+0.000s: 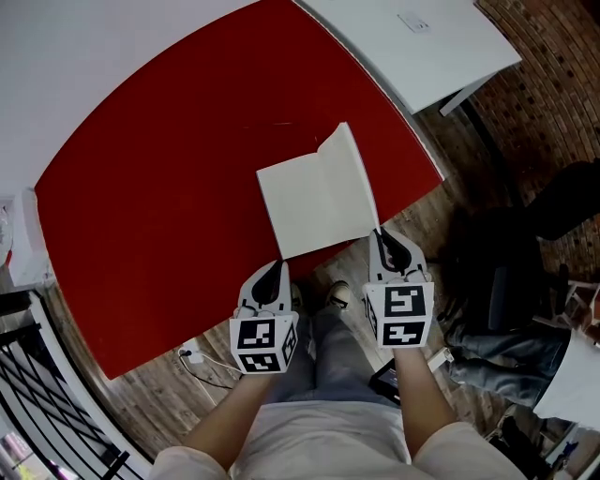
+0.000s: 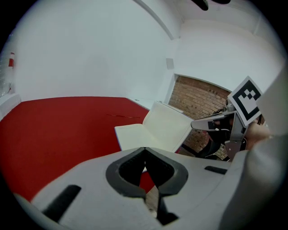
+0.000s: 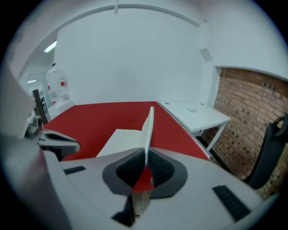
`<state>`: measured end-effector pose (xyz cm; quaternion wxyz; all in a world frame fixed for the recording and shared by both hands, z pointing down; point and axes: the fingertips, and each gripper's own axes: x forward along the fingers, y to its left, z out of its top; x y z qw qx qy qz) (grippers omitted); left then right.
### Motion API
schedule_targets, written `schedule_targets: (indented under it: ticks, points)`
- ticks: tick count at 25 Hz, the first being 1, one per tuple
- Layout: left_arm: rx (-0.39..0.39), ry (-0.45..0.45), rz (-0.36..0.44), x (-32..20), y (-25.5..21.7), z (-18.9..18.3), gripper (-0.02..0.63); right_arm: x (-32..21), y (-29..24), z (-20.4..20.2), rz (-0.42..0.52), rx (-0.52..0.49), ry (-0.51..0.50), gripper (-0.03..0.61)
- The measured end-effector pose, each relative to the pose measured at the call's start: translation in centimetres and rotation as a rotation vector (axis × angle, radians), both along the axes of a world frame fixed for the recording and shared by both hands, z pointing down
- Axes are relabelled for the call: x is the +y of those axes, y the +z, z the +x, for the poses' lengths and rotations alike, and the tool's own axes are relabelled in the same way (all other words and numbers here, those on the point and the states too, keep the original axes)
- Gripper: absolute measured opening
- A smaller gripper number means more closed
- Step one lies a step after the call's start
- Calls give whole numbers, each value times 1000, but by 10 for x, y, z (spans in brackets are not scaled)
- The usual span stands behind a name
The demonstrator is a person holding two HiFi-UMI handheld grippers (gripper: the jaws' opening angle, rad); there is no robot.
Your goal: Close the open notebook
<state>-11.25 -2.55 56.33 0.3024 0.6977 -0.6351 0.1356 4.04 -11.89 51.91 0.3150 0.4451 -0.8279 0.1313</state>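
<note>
While the left gripper (image 1: 278,266) hovers, jaws together and empty, the right gripper (image 1: 379,233) pinches the raised half of the notebook (image 1: 302,202) at the desk's (image 1: 141,187) near edge.

The right hand-held gripper (image 1: 379,234) hides one notebook (image 1: 305,202) corner; the label (image 1: 413,22) on the white table (image 1: 459,56) looks unreadable.

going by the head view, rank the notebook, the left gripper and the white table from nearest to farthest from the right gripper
1. notebook: its raised cover is pinched in the jaws of the right gripper.
2. left gripper: alongside, to the left, empty.
3. white table: farthest, past the red table, upper right.
</note>
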Motion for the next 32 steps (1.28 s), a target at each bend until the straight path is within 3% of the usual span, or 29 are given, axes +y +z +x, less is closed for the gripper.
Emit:
schedule_targets:
  ticks: [4,8,21,32]
  points:
    - [1,-17,6,5,-4,-11,6,13,-7,-26,63,96,-92,25]
    - [3,-30,6,12,-2,-21,6,27,-3,-48,68,118,-151,25]
    - [13,-98,-12,32,5,-55,6,69,40,-118,-86,122,-345,25]
    - [29,-147,-44,40,23,-78,6,82,99,-148,-195,188,-416,25]
